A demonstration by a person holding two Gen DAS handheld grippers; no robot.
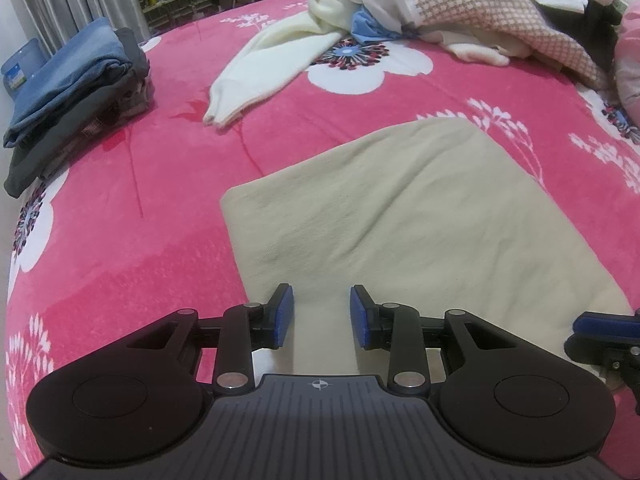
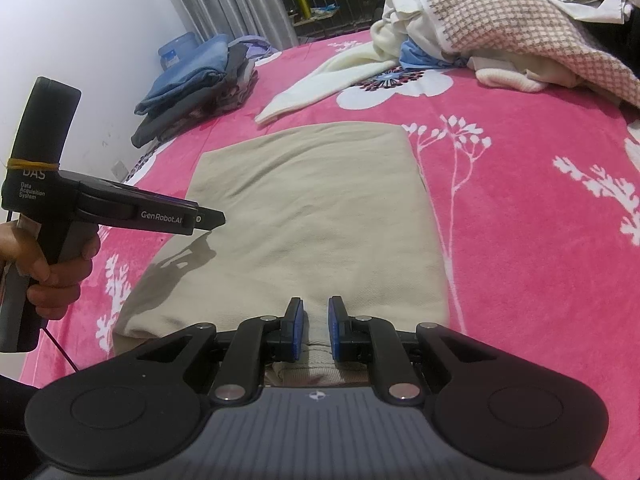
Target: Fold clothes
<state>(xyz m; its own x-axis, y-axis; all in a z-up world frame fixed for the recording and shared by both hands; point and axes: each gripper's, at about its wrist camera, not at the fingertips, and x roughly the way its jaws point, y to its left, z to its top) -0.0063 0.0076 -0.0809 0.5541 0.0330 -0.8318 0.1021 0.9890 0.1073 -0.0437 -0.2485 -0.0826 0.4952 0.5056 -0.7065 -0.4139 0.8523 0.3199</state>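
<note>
A beige garment [image 2: 316,216] lies folded flat on the pink bed [image 2: 520,208]. The right tool [image 2: 316,330] pinches its near edge; the left tool [image 1: 322,316] hovers parted, empty. Folded jeans [image 1: 68,80] are stacked aside; a tangled pile [image 1: 460,12] still waits.

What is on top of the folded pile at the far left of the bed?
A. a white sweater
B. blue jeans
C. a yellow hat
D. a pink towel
B: blue jeans lie on top of the folded pile, with darker clothes under them; the white sweater lies apart, spread out on the bed.
</note>
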